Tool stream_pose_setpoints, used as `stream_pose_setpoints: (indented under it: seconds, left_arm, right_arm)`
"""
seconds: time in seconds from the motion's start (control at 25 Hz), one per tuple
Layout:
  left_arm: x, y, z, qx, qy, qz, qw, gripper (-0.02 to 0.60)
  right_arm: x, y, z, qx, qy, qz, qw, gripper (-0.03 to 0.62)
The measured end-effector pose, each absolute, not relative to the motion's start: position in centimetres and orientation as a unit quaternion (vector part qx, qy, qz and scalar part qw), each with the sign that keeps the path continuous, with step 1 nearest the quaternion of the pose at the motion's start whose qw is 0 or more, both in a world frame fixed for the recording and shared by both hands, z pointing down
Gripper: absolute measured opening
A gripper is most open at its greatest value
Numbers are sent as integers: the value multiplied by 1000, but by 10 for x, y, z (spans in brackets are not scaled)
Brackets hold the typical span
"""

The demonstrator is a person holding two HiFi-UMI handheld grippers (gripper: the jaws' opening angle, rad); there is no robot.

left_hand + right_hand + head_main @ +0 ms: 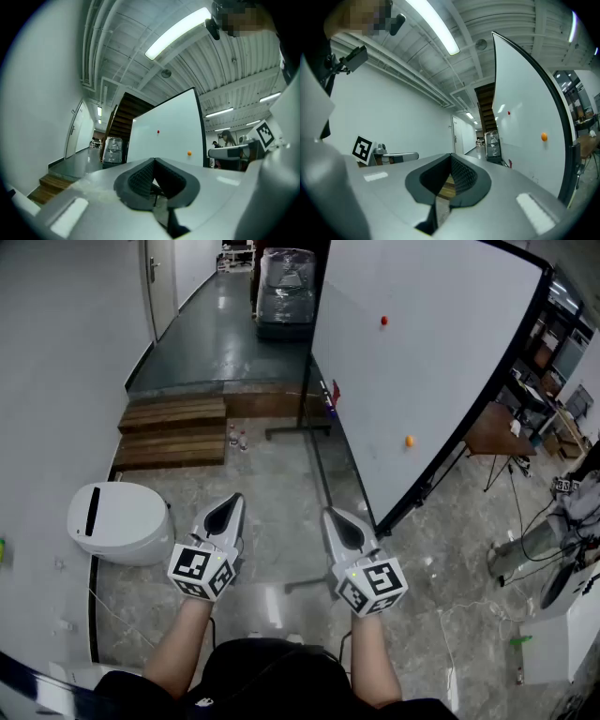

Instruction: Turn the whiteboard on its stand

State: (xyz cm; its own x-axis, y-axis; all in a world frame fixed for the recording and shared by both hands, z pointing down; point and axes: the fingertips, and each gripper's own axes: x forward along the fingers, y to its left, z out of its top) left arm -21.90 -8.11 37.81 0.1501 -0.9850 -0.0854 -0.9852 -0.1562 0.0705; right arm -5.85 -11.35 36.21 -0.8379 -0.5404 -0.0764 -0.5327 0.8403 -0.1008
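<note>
Whiteboard [422,362] — cropped by upper picture edge.

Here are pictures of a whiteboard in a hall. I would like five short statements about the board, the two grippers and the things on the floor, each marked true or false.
1. The whiteboard carries a red magnet and an orange magnet. True.
2. The right gripper is clamped on the whiteboard's frame. False: its jaws are together with nothing between them, and the board stands to its right.
3. The left gripper has its jaws together and holds nothing. True.
4. The wooden steps lie to the right of the whiteboard in the head view. False: they lie to its left.
5. A white rounded device stands on the floor to the left of the left gripper. True.
</note>
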Motion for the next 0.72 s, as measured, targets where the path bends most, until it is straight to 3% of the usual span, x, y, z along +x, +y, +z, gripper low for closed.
stream_pose_setpoints:
  seconds: [0.72]
  left_arm:
    - [-194,-85,399,-804,592,52,-23,5]
  right_arm:
    - [-22,-99,372,-344,933,-65,84,9]
